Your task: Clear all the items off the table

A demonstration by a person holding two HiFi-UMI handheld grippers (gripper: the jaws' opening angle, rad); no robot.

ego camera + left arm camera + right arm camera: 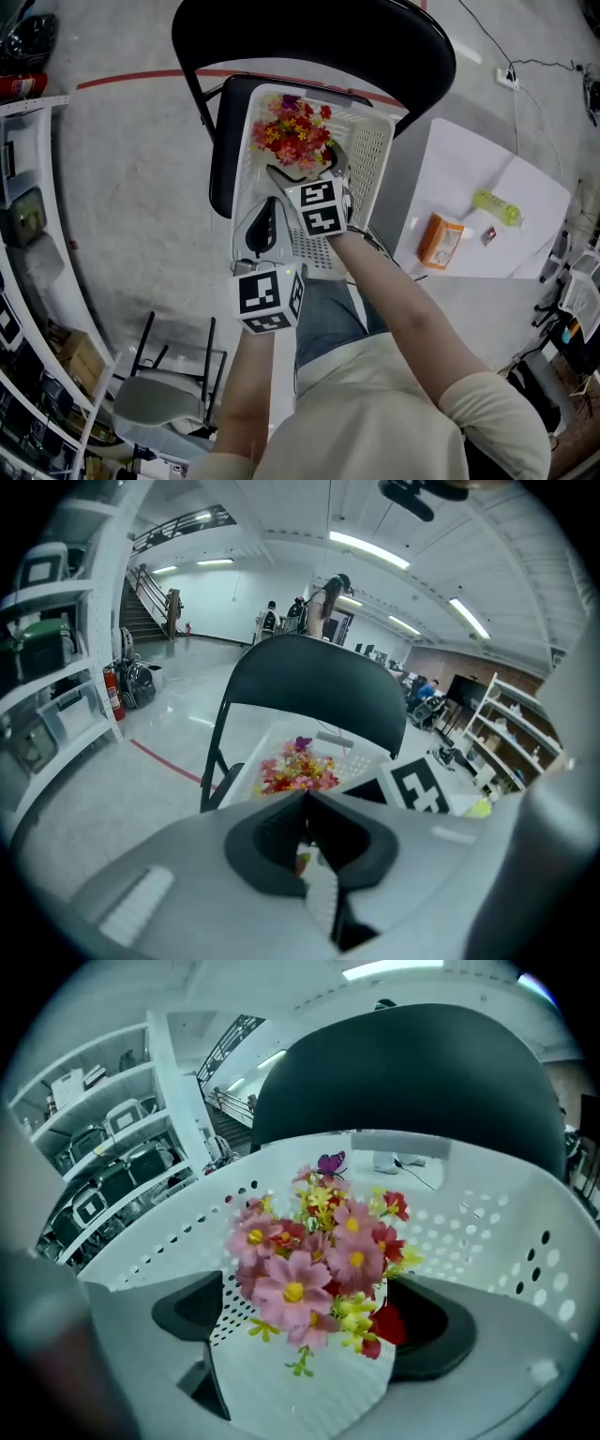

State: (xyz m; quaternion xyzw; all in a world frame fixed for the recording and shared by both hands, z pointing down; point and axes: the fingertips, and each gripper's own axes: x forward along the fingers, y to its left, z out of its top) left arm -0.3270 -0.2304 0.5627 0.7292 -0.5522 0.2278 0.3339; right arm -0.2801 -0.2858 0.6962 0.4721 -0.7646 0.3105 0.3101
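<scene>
Item: flower bunch (pixel 292 131) – sits in the white basket (pixel 375 159) on the black chair (pixel 309 37), my right gripper (pixel 302 171) clamped on its white base. My left gripper (pixel 305 803) is clenched on nothing beside the basket; an orange box (pixel 440 241) remains on the table (pixel 469 159).

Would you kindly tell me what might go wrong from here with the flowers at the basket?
1. The right gripper seems to hold the flowers by their white base; let go tilted, they may topple in the basket.
2. The basket sits on a chair seat, so a nudge from the left gripper could shift it.
</scene>
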